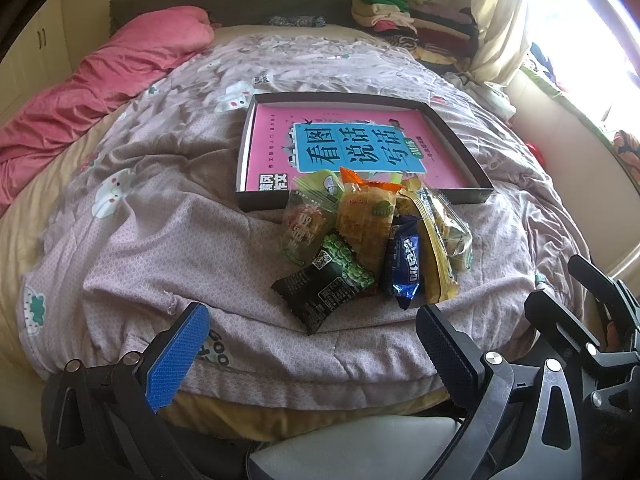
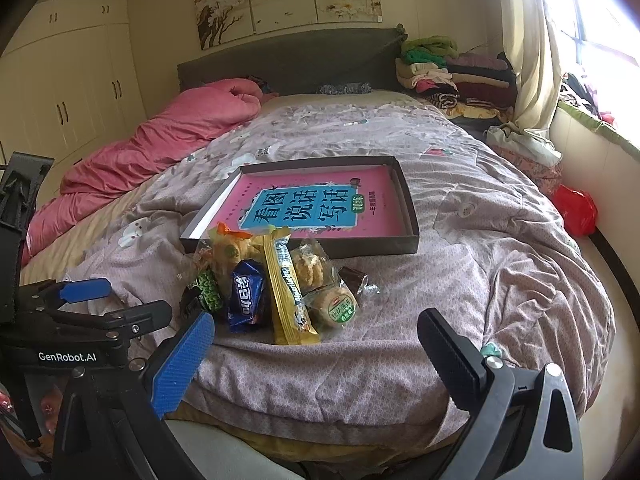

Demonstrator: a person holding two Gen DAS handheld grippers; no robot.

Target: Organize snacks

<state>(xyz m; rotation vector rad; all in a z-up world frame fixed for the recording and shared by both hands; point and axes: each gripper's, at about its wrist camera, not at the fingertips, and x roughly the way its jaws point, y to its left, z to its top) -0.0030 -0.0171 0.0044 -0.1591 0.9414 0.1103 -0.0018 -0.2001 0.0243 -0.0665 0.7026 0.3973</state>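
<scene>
Both my tongs sit nearest, low at the foot of the bed: my left gripper (image 1: 308, 344) and my right gripper (image 2: 316, 348) each stand spread wide, holding nothing, blue pads apart. Ahead of them stretches the quilt (image 1: 160, 240), rumpled. On it lies a dark shallow box (image 1: 472, 160) with a pink book (image 1: 276, 136) flat inside. Heaped against the box's near wall, between it and my fingers but apart from them, is the snack pile (image 2: 280, 284). A long yellow bar (image 2: 290, 292) lies beside a blue Oreo pack (image 2: 246, 296); the black-and-green packet (image 1: 324, 284) lies closest to my left tongs.
</scene>
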